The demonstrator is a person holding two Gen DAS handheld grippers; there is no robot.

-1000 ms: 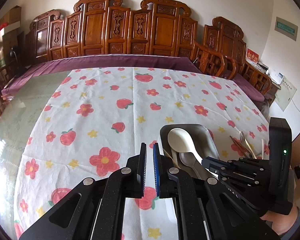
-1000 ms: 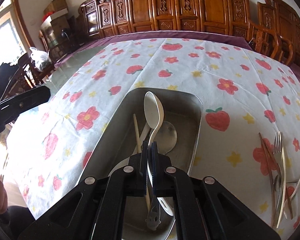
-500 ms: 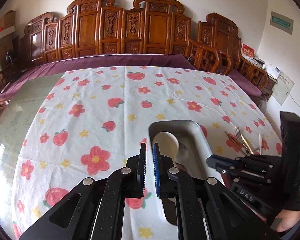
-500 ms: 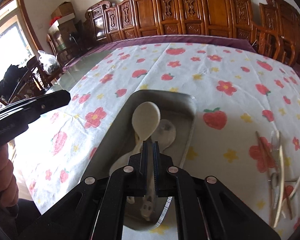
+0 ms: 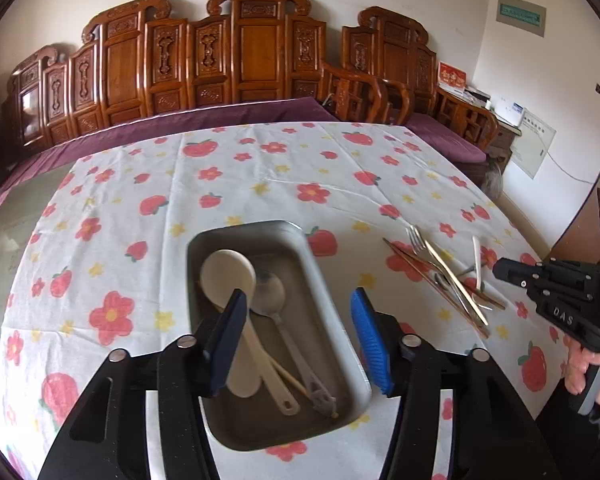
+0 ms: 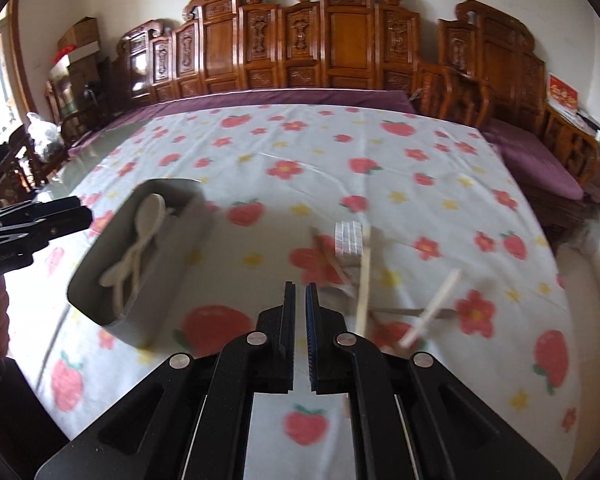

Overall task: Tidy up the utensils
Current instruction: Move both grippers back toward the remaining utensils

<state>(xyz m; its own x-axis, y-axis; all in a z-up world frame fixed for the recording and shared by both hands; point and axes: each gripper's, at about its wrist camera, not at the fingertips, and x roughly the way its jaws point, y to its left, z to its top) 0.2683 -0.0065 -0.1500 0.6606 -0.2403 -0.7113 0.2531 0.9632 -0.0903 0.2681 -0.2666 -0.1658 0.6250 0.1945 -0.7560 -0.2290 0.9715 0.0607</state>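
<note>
A metal tray (image 5: 332, 304) holds a cream spoon (image 5: 230, 270), a metal spoon (image 5: 270, 298) and a chopstick. My left gripper (image 5: 298, 320) is open and empty, its jaws straddling the tray's near half from above. A loose pile of utensils (image 5: 444, 276), with a fork and chopsticks, lies on the cloth right of the tray. My right gripper (image 6: 300, 312) is shut and empty, above the cloth between the tray (image 6: 172, 264) and the blurred pile (image 6: 364, 268). It also shows in the left wrist view (image 5: 500, 270) at far right.
A strawberry and flower tablecloth (image 5: 260, 176) covers the table. Carved wooden chairs (image 6: 340, 40) line the far wall. The table's right edge (image 5: 540, 240) is close to the utensil pile.
My left gripper opened and moved over the tray. My right gripper left the cream spoon in the tray, pulled back and swung right toward the utensil pile.
</note>
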